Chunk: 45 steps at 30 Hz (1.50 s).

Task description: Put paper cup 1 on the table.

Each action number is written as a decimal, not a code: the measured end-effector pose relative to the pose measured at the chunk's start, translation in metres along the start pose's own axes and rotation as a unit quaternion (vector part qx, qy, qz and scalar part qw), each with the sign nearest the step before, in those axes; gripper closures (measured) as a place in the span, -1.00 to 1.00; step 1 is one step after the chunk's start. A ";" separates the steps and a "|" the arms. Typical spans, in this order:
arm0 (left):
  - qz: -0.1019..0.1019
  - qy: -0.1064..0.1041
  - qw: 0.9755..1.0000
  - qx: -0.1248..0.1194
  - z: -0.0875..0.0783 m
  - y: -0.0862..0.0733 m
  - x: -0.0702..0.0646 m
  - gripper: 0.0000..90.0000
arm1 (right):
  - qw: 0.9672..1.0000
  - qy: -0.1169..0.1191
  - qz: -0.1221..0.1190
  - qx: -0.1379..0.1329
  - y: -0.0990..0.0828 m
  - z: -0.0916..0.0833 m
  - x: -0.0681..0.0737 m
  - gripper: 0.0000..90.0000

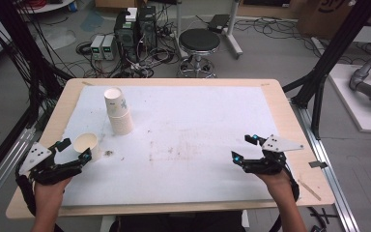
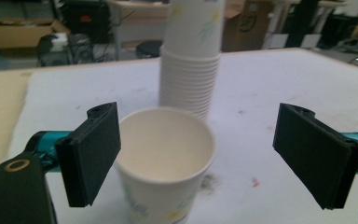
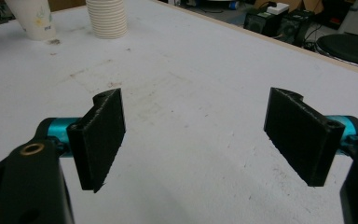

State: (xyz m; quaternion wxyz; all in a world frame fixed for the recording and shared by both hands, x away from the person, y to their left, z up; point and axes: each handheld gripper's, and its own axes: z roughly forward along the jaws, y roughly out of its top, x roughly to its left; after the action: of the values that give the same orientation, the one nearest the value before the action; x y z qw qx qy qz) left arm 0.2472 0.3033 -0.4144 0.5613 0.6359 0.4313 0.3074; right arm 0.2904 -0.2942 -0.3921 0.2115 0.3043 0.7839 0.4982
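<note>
A single paper cup stands upright and empty near the table's left front. My left gripper is open around it. In the left gripper view the cup sits between the jaws of the left gripper, close against the left pad and well apart from the right pad. Behind it rises a tall stack of paper cups, its top cup tilted. My right gripper hovers open at the right front, nothing between its fingers. The stack and the single cup lie far ahead of it.
A white sheet with faint stains covers the wooden table. Beyond the far edge stand a black stool and computer boxes with cables on the floor. Black frame posts flank the table.
</note>
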 end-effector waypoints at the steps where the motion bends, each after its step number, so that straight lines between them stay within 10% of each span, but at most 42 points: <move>1: 0.001 -0.007 1.000 -0.004 0.001 0.002 -0.003 -0.67 | 1.000 -0.001 0.001 0.001 0.000 0.000 0.000 -0.53; 20: 0.006 -0.143 0.990 -0.022 0.049 0.017 -0.040 -0.65 | 1.000 -0.007 0.003 0.011 -0.002 -0.001 -0.003 -0.53; 45: 0.018 -0.152 0.988 -0.023 0.062 0.003 -0.048 -0.65 | 1.000 -0.020 0.014 0.011 -0.006 -0.006 -0.004 -0.53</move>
State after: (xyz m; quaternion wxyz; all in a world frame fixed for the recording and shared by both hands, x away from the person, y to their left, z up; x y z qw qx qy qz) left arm 0.2805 0.2324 -0.4179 0.6289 0.6700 0.3224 0.2271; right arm 0.2882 -0.3031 -0.3944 0.2167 0.3278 0.7804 0.4863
